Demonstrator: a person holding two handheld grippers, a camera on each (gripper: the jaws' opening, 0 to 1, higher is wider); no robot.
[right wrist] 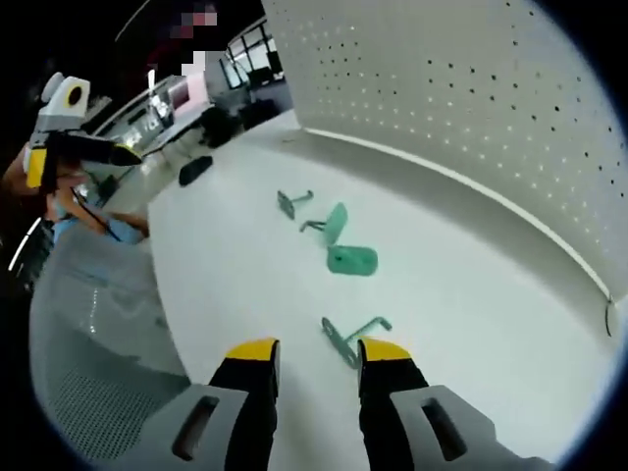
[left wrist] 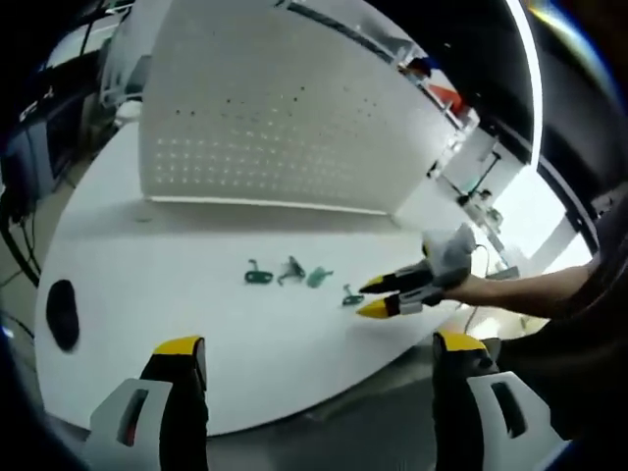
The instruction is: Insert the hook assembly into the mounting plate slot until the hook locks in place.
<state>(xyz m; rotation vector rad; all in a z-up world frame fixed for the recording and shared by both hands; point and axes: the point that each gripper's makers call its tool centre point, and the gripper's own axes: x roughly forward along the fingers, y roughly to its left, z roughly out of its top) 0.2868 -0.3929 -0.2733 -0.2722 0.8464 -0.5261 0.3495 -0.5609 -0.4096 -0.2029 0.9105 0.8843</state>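
In the left gripper view, the left tool (left wrist: 319, 345) is wide open and empty above the white surface (left wrist: 196, 314). Four small green metal hook pieces (left wrist: 294, 274) lie before the white perforated pegboard (left wrist: 265, 108); a black oval object (left wrist: 62, 312) lies far left of the pieces.

In the right gripper view, the right tool (right wrist: 314, 351) is open and empty, its tips just beside the nearest green hook (right wrist: 350, 337).

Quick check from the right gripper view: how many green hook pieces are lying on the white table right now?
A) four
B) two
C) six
A: four green hook pieces lie loose on the white table: one just ahead of the open right gripper, a flat one, a tilted one and the farthest.
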